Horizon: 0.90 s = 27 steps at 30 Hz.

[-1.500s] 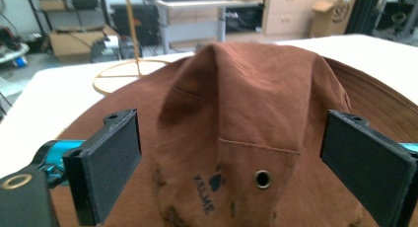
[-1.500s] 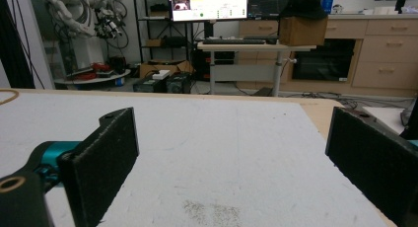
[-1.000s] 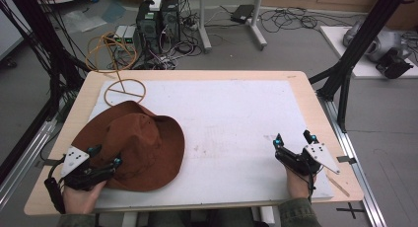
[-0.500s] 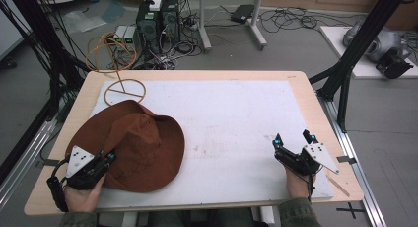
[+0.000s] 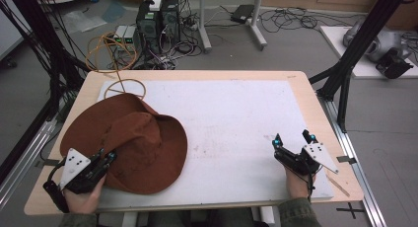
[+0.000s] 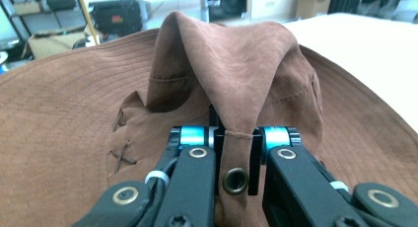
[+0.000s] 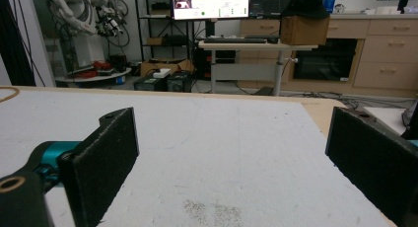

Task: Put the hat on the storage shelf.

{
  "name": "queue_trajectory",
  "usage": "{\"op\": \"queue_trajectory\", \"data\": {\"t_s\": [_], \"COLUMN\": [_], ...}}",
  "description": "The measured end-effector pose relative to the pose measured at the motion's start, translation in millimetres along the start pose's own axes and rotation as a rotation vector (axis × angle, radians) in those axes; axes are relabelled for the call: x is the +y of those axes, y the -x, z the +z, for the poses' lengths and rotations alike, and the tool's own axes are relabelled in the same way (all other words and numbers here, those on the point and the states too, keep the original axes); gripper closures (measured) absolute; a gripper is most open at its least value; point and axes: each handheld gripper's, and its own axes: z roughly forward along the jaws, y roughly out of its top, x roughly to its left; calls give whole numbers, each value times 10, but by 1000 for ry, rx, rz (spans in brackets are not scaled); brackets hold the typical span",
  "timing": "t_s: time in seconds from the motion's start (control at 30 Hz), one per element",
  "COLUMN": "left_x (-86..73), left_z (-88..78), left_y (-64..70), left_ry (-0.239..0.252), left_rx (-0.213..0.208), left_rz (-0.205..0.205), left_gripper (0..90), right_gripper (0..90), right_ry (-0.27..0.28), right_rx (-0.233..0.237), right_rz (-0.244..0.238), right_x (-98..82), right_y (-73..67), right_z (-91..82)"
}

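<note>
We have the brown hat (image 5: 133, 143) lying at the lower left of the table (image 5: 236, 76), and our left hand-held gripper (image 6: 235, 138) has just closed, pinching a fold of its crown beside a metal eyelet (image 6: 235, 180). The right hand-held gripper (image 5: 292, 142) rests at the lower right, jaws spread, holding nothing. The grasp looks made; next we likely lift the hat, keeping the cloth from slipping.
</note>
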Motion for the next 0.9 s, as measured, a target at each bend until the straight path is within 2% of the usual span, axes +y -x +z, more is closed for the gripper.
{"op": "queue_trajectory", "data": {"t_s": [0.13,0.17,0.2,0.4,0.53,0.7,0.9], "left_x": [74,74,110,238,391,670,995], "left_z": [-71,-71,-93,-103,-72,6,141], "left_y": [52,52,81,182,210,164,21], "left_ry": [82,82,107,166,220,300,375], "left_rx": [21,21,22,33,46,116,170], "left_rz": [4,4,19,56,52,53,32], "left_gripper": [877,877,878,877,877,877,877], "right_gripper": [51,51,51,51,51,51,51], "right_ry": [-2,-2,-2,-6,-3,-3,-5], "right_rx": [0,0,0,2,1,3,6], "right_rz": [2,2,0,0,-3,2,1], "right_x": [-1,-1,-2,-7,-6,-7,-9], "right_y": [1,1,2,-5,-2,0,-2], "right_z": [-1,-1,2,9,8,12,17]}}
